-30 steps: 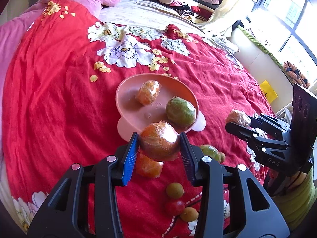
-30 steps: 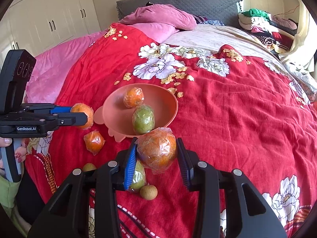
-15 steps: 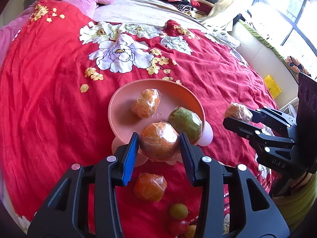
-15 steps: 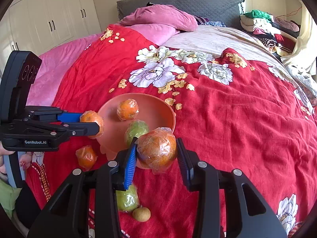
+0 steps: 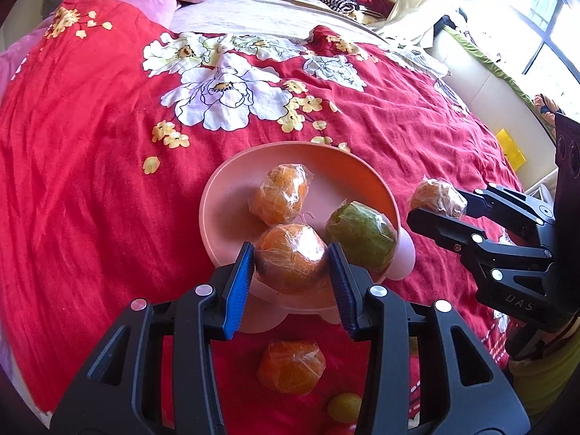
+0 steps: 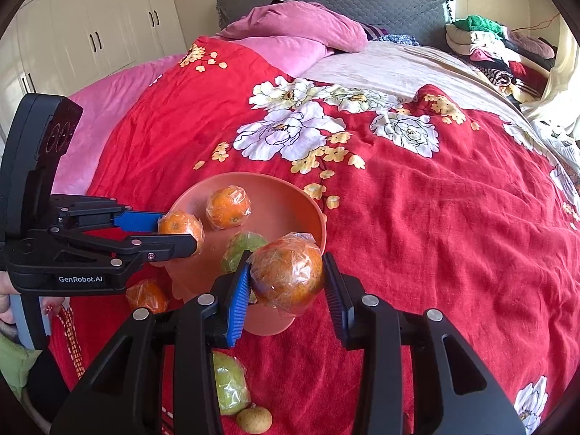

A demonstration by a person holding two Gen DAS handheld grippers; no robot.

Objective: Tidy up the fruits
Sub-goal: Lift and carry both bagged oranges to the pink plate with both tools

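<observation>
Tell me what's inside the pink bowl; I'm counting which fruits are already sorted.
Inside the round pink plastic bowl lie one plastic-wrapped orange and one plastic-wrapped green fruit. The left gripper's held wrapped orange hides the bowl's near part.

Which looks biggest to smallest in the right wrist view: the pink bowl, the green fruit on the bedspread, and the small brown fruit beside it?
1. Pink bowl
2. Wrapped green fruit, though nearness to the camera enlarges it
3. Small brown fruit

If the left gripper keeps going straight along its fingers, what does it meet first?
Probably the pink bowl: the left gripper, shut on a wrapped orange, points down over its near rim, towards the two wrapped fruits inside. Depth is uncertain.
</observation>
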